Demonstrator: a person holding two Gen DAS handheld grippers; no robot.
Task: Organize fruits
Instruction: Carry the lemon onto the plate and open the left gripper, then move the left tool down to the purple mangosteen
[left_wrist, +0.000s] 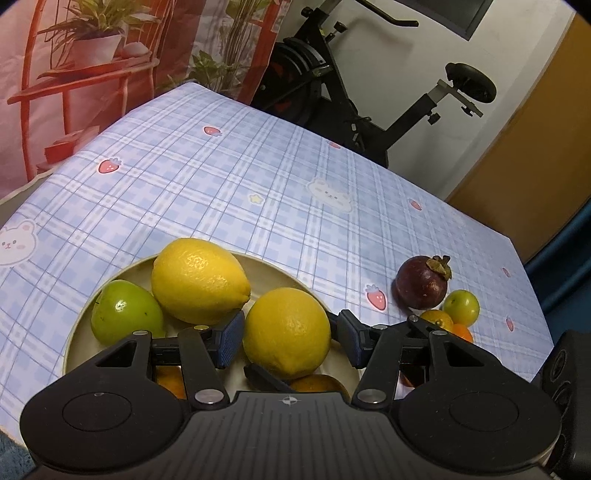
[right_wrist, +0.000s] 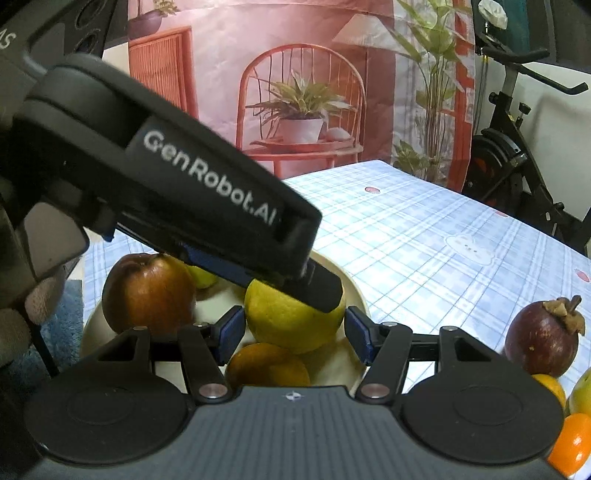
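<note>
A cream bowl (left_wrist: 273, 273) holds two lemons, a green apple (left_wrist: 125, 314) and oranges. My left gripper (left_wrist: 290, 334) is open around the nearer lemon (left_wrist: 286, 332), with a small gap at each pad. The far lemon (left_wrist: 199, 280) lies behind it. In the right wrist view my right gripper (right_wrist: 293, 334) is open just above the bowl (right_wrist: 356, 295), over an orange (right_wrist: 267, 363). The left gripper's body (right_wrist: 207, 192) crosses in front, on the lemon (right_wrist: 291, 325). A red apple (right_wrist: 147, 288) sits in the bowl at left.
On the blue checked tablecloth (left_wrist: 240, 184), right of the bowl, lie a purple mangosteen (left_wrist: 423, 282), a small green fruit (left_wrist: 461, 307) and small oranges (left_wrist: 437, 319). The mangosteen (right_wrist: 543, 338) also shows in the right wrist view. An exercise bike (left_wrist: 332, 81) stands behind the table.
</note>
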